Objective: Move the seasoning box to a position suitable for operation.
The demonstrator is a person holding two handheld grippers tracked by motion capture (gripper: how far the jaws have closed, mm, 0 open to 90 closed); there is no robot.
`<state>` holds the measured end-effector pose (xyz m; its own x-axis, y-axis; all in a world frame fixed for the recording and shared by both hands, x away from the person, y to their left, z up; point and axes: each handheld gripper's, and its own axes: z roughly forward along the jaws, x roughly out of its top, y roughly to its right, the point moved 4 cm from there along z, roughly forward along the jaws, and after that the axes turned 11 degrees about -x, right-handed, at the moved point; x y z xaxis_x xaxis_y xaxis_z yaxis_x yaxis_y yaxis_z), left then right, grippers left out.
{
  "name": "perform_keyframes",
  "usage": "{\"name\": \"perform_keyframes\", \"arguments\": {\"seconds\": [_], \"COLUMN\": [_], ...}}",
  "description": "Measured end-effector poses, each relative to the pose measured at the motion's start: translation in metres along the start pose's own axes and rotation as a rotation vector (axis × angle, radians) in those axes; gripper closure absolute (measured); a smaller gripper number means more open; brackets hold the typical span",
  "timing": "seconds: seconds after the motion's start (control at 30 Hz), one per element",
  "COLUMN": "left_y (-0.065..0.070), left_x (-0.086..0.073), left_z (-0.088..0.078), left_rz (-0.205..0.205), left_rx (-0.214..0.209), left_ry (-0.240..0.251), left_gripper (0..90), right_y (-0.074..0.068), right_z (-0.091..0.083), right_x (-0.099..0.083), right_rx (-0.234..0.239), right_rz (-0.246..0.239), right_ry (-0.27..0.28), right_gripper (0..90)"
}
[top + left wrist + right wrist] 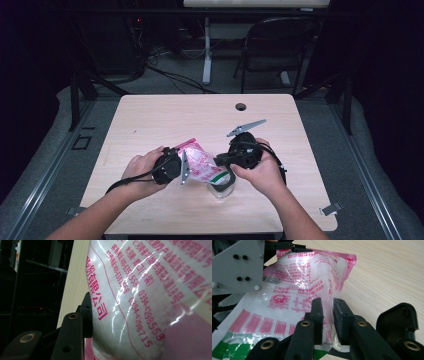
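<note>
A clear plastic bag of white grains, with pink print and a green band, hangs tilted over the table's near middle. My left gripper is shut on its upper end. In the left gripper view one finger presses into the bag. My right gripper is at the bag's lower corner, above a small clear container. In the right gripper view its jaws stand a little apart. The film of the bag lies in the gap and no pad presses on it.
The wooden table has a cable hole near its far edge. A metal clip sits at the near right corner. A folding chair and cables are on the floor beyond.
</note>
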<state>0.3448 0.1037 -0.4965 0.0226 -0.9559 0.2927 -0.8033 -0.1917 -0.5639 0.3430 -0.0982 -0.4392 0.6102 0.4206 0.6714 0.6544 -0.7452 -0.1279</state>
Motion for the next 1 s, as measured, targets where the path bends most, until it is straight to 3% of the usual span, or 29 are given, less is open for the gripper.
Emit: {"name": "perform_keyframes", "arguments": {"seconds": [0.6,1.0], "left_y": [-0.004,-0.004], "left_x": [-0.005,-0.003], "left_z": [0.013,0.017], "left_rz": [-0.032,-0.039], "left_rx": [-0.003,-0.014], "left_ry": [-0.007,-0.003], "left_gripper": [60.1,60.1], "right_y": [0.011,0.01], "right_z": [-0.024,-0.025], "right_x": [-0.026,-0.046], "right_rx": [-0.042,-0.08], "right_rz": [-0.013,-0.07], "right_ry": [0.01,-0.021], "right_gripper": [74.4,69.9]}}
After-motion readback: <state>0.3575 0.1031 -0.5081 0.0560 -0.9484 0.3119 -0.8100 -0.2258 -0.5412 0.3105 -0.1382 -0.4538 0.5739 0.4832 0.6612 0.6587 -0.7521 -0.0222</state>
